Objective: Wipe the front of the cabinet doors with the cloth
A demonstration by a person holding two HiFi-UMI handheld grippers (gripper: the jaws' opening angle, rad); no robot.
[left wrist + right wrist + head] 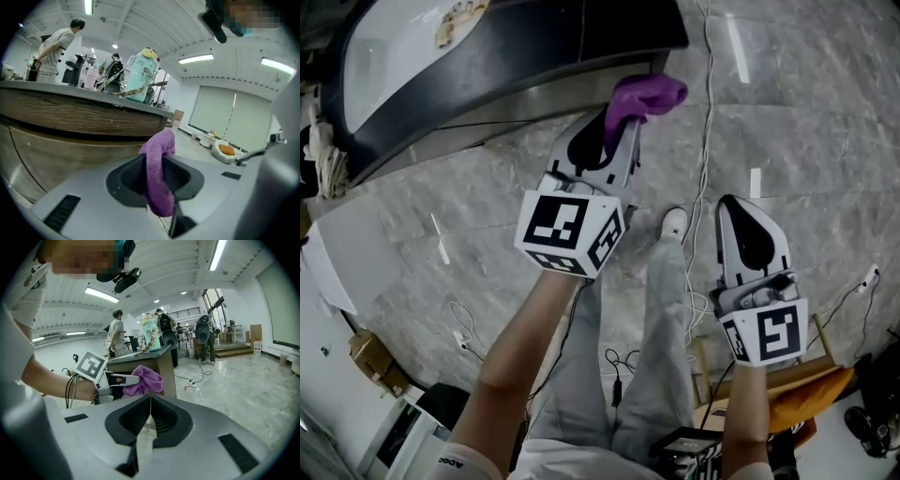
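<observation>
My left gripper is shut on a purple cloth, which bunches out past the jaw tips close to the dark counter edge. In the left gripper view the cloth hangs between the jaws, with the wood-grain cabinet front just ahead and to the left. My right gripper hangs lower at the right, jaws shut with nothing between them. In the right gripper view its jaws meet, and beyond them the left gripper holds the cloth beside the cabinet end.
The grey marble floor carries a white cable running past my shoe. A wooden chair with an orange cushion stands at the lower right. Other people stand behind the counter, which holds a mint bottle.
</observation>
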